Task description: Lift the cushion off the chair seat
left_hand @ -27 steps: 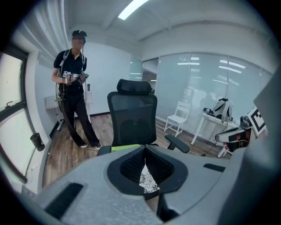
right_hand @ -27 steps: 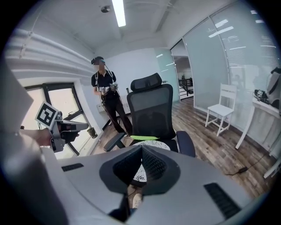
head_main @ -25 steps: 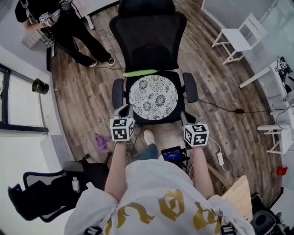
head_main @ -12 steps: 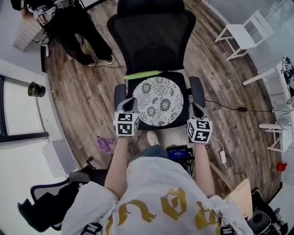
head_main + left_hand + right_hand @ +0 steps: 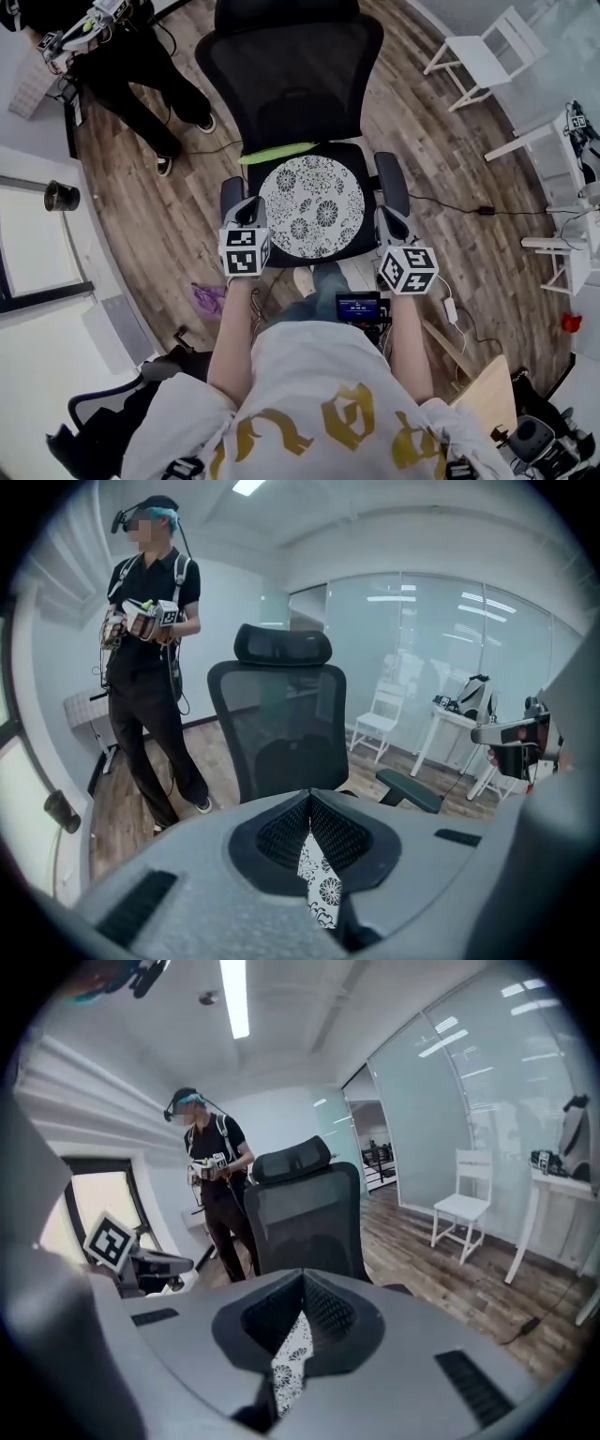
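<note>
Hovering at the approach step, you hold the left gripper (image 5: 251,204) and right gripper (image 5: 385,216), jaws together on nothing, either side of the cushion (image 5: 311,206) lying on the chair seat (image 5: 354,159); next you'd likely open them and pinch its edge.

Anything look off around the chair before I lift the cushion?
Nothing wrong on the chair: the cushion lies flat, centred on the seat. Only strays: a crumpled purple thing on the floor left of the chair and a cable across the floor on its right.
</note>
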`<state>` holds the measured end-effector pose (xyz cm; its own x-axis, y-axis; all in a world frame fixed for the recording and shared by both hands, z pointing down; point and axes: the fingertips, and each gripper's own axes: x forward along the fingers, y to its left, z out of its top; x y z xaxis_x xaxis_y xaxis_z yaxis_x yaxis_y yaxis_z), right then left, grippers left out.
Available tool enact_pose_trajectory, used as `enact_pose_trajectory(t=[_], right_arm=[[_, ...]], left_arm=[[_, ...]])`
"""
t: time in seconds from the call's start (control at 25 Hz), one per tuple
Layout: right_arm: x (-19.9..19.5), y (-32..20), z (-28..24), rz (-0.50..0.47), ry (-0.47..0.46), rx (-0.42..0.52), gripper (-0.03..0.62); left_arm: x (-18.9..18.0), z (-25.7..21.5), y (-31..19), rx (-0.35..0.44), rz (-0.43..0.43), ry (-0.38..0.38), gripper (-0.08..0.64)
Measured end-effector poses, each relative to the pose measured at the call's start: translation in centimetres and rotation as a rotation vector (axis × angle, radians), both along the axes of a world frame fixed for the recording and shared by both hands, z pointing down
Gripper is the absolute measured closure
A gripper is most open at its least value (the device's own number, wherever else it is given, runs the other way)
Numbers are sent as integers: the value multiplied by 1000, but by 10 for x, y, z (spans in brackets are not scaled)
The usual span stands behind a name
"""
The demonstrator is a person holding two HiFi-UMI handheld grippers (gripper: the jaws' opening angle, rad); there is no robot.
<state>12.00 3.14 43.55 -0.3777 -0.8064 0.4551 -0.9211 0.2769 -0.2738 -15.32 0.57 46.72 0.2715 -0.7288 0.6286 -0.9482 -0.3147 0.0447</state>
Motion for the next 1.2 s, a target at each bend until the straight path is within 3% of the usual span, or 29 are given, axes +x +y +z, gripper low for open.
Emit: enact_pose_trajectory(t=[0.2, 0.44, 0.84, 1.2], right_arm=[[-9, -5, 19, -23, 106, -37, 581], [-14, -12, 25, -46, 90, -49, 581], [-13, -36, 49, -78, 127, -93, 581], [-16, -58, 82, -91, 143, -174, 581]], left_arm=[[-9, 3, -4, 4, -29, 19, 551], [-17, 2, -9, 2, -49, 28, 551], [-19, 13, -24, -17, -100, 204, 549], [-13, 36, -40, -27, -82, 181, 549]])
